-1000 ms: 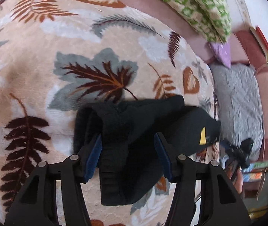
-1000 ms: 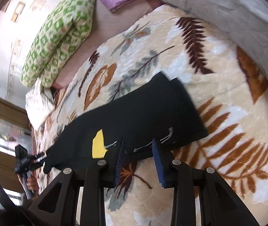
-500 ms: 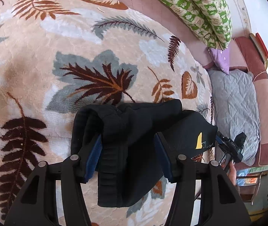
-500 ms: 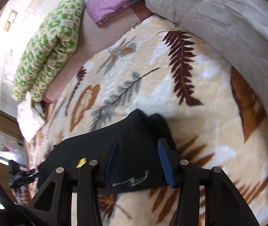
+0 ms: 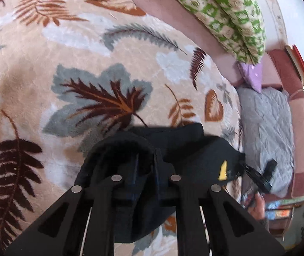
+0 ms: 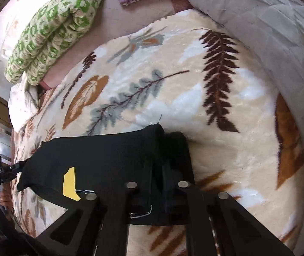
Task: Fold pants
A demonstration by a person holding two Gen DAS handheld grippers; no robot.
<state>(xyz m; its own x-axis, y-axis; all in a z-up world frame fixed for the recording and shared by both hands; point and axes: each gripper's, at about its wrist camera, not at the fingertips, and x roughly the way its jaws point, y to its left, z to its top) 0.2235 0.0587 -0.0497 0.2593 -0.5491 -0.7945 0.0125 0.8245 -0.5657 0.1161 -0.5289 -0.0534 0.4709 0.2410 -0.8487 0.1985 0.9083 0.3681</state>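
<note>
The black knit pants (image 5: 173, 147) lie partly folded on the plush cream blanket with brown and grey leaf prints (image 5: 87, 74), near its front edge, with the small yellow patch (image 6: 69, 181) showing on the cloth between your two hands. You are at the grasp step of a fold: both ends are pinched and nothing has been lifted clear yet.

Your left gripper (image 5: 146, 166) has its jaws clenched on the thick ribbed end of the pants, which bunches up around and over the fingers. Your right gripper (image 6: 158, 183) is likewise clamped on the opposite end, where two layers of dark cloth stack and a bit of white stitching (image 6: 143, 212) peeks out just below the fingers.

Both tools point steeply down at the bed, the left one angled over the bunched end, the right one over the flatter, squarer end. From the left view, your right hand's tool sits at the far tip of the cloth, beside the grey quilted cover (image 5: 265, 128).

Next, I judge you need to lift both ends together, keeping the cloth taut between them, and carry one over the other so the edges meet. Watch the bulky left end: a loose layer could slip out as you raise it. The green-and-white patterned pillow (image 6: 51, 27) is well clear.
</note>
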